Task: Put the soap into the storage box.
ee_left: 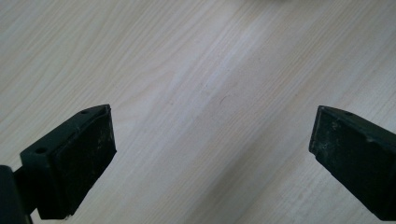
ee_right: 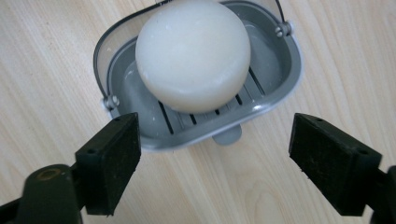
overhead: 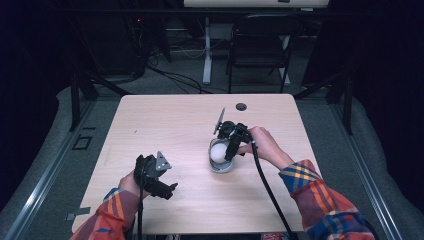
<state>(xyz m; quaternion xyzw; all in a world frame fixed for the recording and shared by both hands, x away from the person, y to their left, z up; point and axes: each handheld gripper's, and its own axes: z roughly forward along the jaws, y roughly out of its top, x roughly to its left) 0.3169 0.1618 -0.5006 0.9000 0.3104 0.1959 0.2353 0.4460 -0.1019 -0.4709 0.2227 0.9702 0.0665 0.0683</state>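
Note:
A round white soap bar (ee_right: 193,53) lies in a grey slotted soap dish (ee_right: 275,88) on the wooden table. My right gripper (ee_right: 215,158) hovers just short of the dish's near rim, open, with nothing between its pads. From above, the soap (overhead: 218,151) and dish (overhead: 220,167) sit right of the table's centre, with the right gripper (overhead: 225,149) leaning over them from the right. My left gripper (overhead: 171,191) rests near the front left of the table. In its own view the left gripper (ee_left: 212,140) stands wide open over bare wood.
The light wooden table (overhead: 165,125) has a round cable hole (overhead: 241,106) at its far edge. Behind it stand a black chair (overhead: 260,45) and a white desk leg (overhead: 206,50). A black cable (overhead: 270,190) trails from the right gripper toward the table's front edge.

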